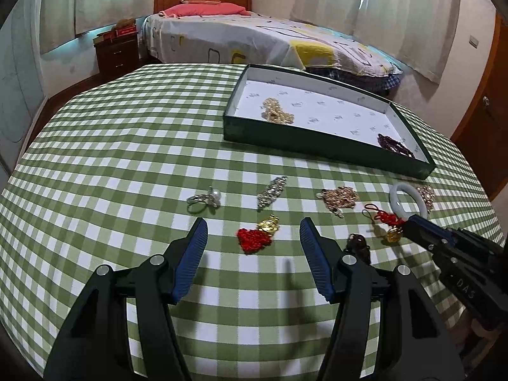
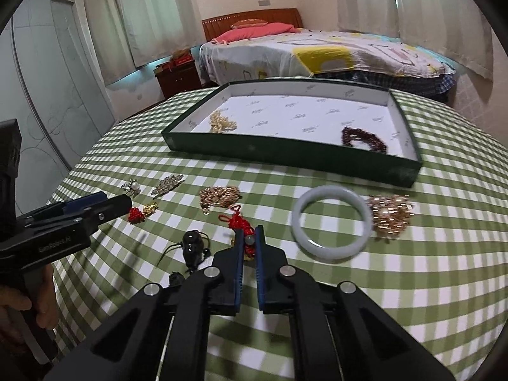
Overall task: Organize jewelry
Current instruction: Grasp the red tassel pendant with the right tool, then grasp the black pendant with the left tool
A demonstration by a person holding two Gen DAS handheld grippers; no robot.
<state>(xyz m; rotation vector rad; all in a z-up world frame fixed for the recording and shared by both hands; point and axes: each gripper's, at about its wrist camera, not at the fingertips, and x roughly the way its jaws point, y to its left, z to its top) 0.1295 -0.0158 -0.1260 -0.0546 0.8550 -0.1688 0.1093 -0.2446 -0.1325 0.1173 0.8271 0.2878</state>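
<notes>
A green tray [image 1: 317, 146] [image 2: 285, 155] with a white lining holds a gold necklace [image 1: 277, 111] [image 2: 222, 122] and a dark red bead bracelet [image 1: 395, 146] [image 2: 363, 139]. Loose jewelry lies on the checked cloth in front of it. My left gripper [image 1: 254, 231] is open, its jaws on either side of a red-and-gold charm [image 1: 258, 235] [image 2: 143, 211]. My right gripper [image 2: 249, 238] [image 1: 404, 223] is shut on a red knotted charm [image 2: 239, 222] [image 1: 385, 217] with a gold pendant, low over the cloth.
Also on the cloth are a pearl ring [image 1: 204, 200], a silver brooch [image 1: 271, 190], a gold chain piece [image 1: 339, 198] [image 2: 219, 195], a white jade bangle [image 2: 331, 222] [image 1: 408, 198], a rose-gold brooch [image 2: 392, 212] and a dark bead pendant [image 2: 193, 246]. A bed stands behind the table.
</notes>
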